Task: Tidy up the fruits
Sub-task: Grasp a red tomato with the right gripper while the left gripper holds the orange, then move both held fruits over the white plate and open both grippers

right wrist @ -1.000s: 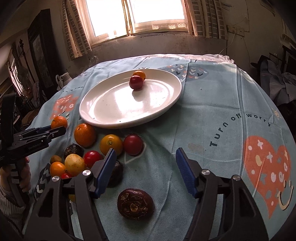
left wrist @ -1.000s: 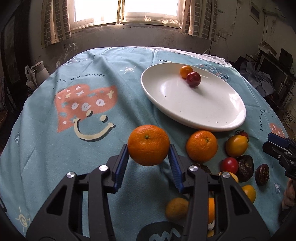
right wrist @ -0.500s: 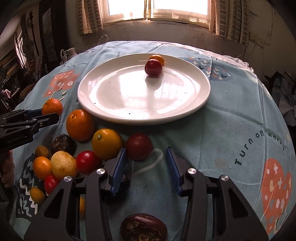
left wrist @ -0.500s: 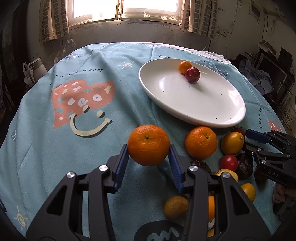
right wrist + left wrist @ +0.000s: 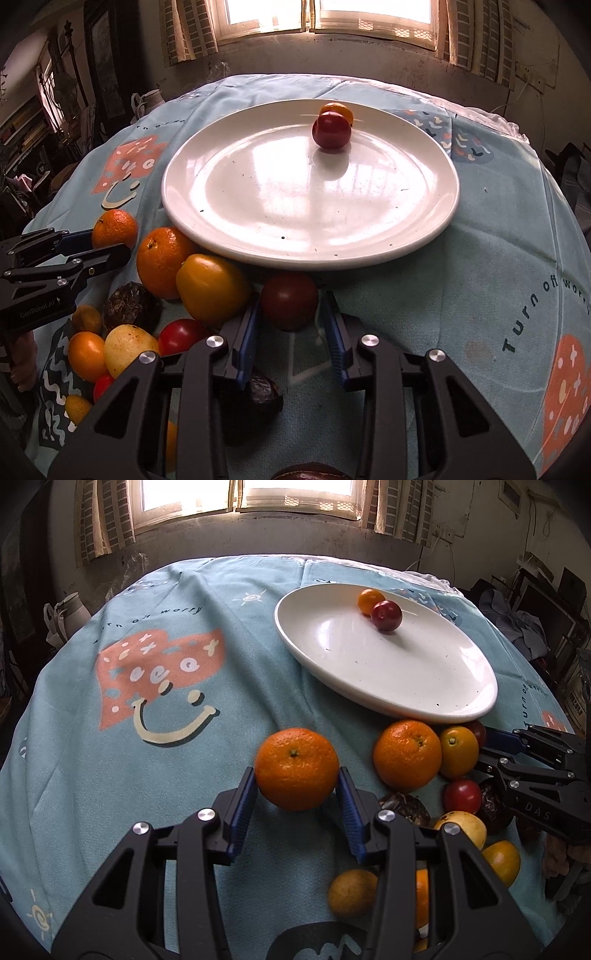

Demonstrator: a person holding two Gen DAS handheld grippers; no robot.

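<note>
My left gripper is shut on an orange mandarin and holds it above the cloth, short of the white plate. The plate holds a dark red plum and a small orange fruit. My right gripper has its blue pads on both sides of a dark red plum that lies on the cloth just before the plate's near rim; the jaws stand close around it. The left gripper with its mandarin shows at the left of the right wrist view.
A pile of fruit lies left of the right gripper: an orange, a yellow-orange tomato, a red tomato, a yellow fruit, dark wrinkled fruits. A blue patterned cloth covers the table. A window is behind.
My right gripper has moved forward to the dark red plum by the plate and narrowed its jaws around it. My left gripper has kept the mandarin and barely moved.
</note>
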